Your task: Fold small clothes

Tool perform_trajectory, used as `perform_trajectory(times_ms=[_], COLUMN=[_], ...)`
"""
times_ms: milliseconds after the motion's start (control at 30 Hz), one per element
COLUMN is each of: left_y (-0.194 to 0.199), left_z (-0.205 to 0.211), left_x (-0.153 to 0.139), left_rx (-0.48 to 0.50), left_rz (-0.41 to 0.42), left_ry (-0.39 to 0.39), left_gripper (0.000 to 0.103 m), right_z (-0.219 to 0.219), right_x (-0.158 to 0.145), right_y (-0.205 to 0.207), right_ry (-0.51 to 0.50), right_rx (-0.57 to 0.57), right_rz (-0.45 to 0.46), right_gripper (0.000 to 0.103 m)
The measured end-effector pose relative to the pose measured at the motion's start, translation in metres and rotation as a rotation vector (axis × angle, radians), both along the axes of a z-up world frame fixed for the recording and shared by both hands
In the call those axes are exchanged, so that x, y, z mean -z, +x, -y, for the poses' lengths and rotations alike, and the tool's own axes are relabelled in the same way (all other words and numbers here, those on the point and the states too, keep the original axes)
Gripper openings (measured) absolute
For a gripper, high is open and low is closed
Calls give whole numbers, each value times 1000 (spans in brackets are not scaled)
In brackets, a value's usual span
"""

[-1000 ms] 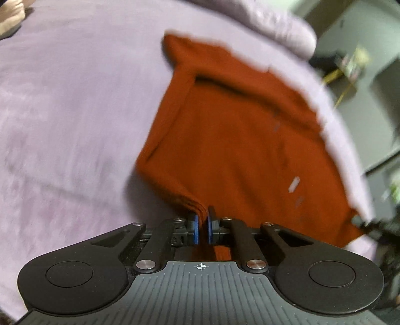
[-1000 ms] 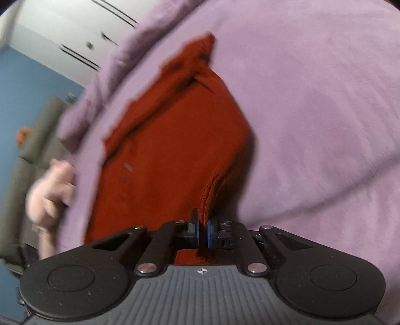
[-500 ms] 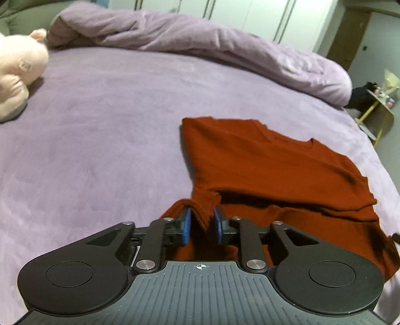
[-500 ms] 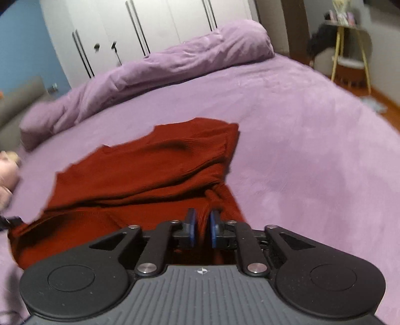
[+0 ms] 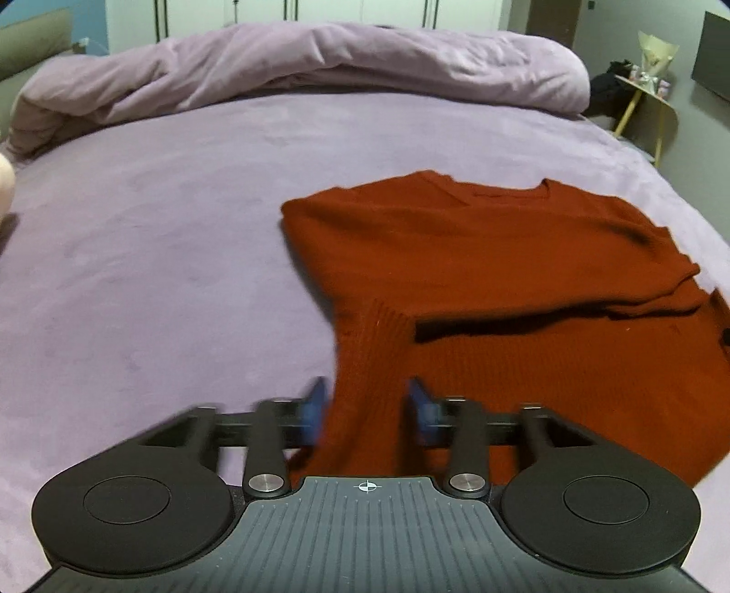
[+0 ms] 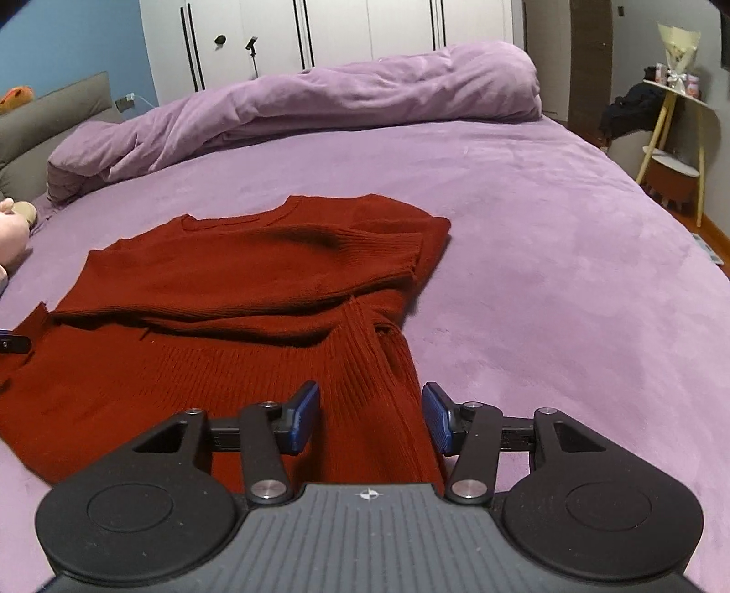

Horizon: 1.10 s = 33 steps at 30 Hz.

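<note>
A rust-red knit sweater [image 5: 479, 255] lies flat on the purple bed, neckline far, ribbed hem toward me. A sleeve is folded across its body. My left gripper [image 5: 367, 410] sits over the hem's left corner. Its blurred blue pads stand apart and a strip of knit lies loose between them; the jaws are closing. In the right wrist view the same sweater [image 6: 237, 283] fills the left half. My right gripper [image 6: 369, 417] is at the hem's right corner. Its jaws are opening, with knit between the pads and neither pad pressing on it.
A rolled purple duvet [image 6: 319, 105] runs along the far side of the bed [image 6: 570, 273]. A pink plush toy [image 6: 11, 232] lies at the left edge. A small side table [image 6: 675, 114] stands off the bed's right side, before white wardrobe doors [image 6: 342, 32].
Both grippers were shut on the sweater's corners and tilted. They have since levelled out and laid the sweater flat, and their jaws have parted and let the knit go.
</note>
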<state>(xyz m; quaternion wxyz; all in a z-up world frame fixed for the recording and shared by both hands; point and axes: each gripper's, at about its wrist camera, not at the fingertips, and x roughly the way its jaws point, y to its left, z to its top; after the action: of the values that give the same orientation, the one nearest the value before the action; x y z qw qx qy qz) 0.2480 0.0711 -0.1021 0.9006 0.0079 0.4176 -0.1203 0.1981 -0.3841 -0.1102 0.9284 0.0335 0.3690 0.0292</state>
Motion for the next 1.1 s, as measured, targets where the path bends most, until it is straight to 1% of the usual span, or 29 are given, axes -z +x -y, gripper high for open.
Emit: perform_trajectory(times_ms=[33, 67, 100, 133, 167, 233, 300, 367, 467, 533, 567, 633, 667, 733, 767, 867, 933, 967, 1000, 1067, 1100], left_y=[-1, -2, -2, -2, -4, -6, -9, -12, -14, -6, 1, 18, 29, 55, 66, 96, 104, 104, 102, 97, 95], left_z=[2, 4, 6, 7, 8, 8, 5, 1, -8, -17, -20, -21, -22, -21, -20, -15, -14, -14, -17, -22, -26], left_x=[0, 0, 1, 2, 2, 0, -5, -16, -46, -65, -71, -76, -75, -64, -55, -18, 3, 9, 13, 16, 16], left_rx=[9, 24, 40, 49, 54, 61, 54, 41, 28, 5, -11, -47, -65, -111, -127, -164, -169, -165, -153, -127, -113], left_rz=[9, 13, 13, 13, 20, 35, 49, 63, 126, 160, 180, 215, 217, 192, 170, 60, 3, -14, -26, -46, -45], left_ry=[2, 5, 11, 19, 33, 40, 16, -23, -88, -145, -154, -125, -121, -116, -113, -91, -58, -56, -71, -110, -129], left_gripper=[20, 18, 12, 11, 10, 8, 7, 7, 7, 7, 7, 7, 7, 7, 7, 7, 7, 8, 10, 20, 30], right_z=[-2, -4, -7, -8, -9, -11, -16, -20, -17, -10, -5, 0, 2, 3, 2, 3, 6, 8, 9, 12, 15], right_x=[0, 1, 2, 3, 5, 4, 1, -5, -25, -46, -54, -67, -70, -67, -62, -34, -15, -6, 0, 4, 4], right_y=[2, 4, 6, 8, 9, 9, 5, -1, -10, -12, -9, 4, 14, 37, 53, 93, 110, 116, 118, 117, 115], right_ry=[-8, -19, -36, -52, -64, -88, -131, -150, -90, -32, -8, 25, 27, 9, 1, 10, 26, 30, 23, 34, 46], right_rx=[-5, -12, -20, -24, -26, -30, -41, -46, -56, -48, -39, -6, 14, 51, 72, 111, 116, 118, 119, 103, 94], right_rz=[1, 1, -2, -9, -14, -3, 19, 51, 115, 185, 210, 250, 256, 255, 234, 137, 70, 39, 24, 7, 8], right_gripper=[43, 40, 32, 20, 15, 10, 7, 6, 6, 6, 6, 6, 6, 6, 6, 6, 7, 7, 7, 9, 10])
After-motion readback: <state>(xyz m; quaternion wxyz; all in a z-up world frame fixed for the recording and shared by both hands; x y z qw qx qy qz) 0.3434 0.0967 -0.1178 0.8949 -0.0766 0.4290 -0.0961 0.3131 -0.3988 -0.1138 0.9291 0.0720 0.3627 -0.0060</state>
